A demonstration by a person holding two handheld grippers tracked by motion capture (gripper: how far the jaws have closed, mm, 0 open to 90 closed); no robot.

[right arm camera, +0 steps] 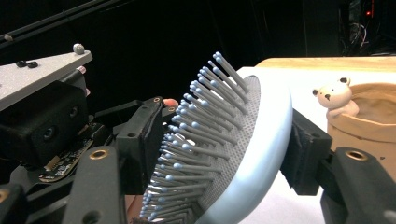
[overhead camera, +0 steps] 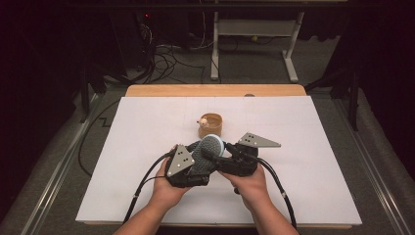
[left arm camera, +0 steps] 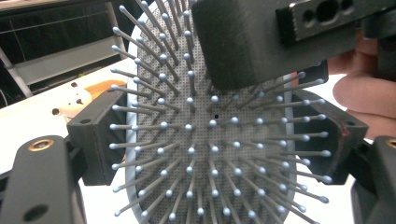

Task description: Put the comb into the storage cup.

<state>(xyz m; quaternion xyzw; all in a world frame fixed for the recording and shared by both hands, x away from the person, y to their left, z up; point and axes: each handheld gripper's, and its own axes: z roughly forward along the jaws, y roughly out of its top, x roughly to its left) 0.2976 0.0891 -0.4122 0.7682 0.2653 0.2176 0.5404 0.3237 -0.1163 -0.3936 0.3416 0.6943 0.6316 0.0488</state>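
Note:
A light-blue hairbrush [overhead camera: 211,147] with a grey pad and ball-tipped bristles hangs above the white sheet, between both grippers. My left gripper [overhead camera: 198,152] grips the brush head [left arm camera: 205,154] by its two side edges, a jaw pressed on each. From the other side my right gripper [overhead camera: 219,150] takes the same head [right arm camera: 261,140] face to back. One of its pads sits against the blue back, the other pushes into the bristle tips. In the left gripper view that black jaw block bends the bristles around it. A hand holds each gripper.
A tan cup [overhead camera: 210,126] with a small bear figure [right arm camera: 334,95] on its rim stands just beyond the brush. The white sheet [overhead camera: 303,147] covers a wooden table [overhead camera: 215,90]. Cables trail back from both grippers; a desk frame [overhead camera: 254,29] and wires lie on the floor behind.

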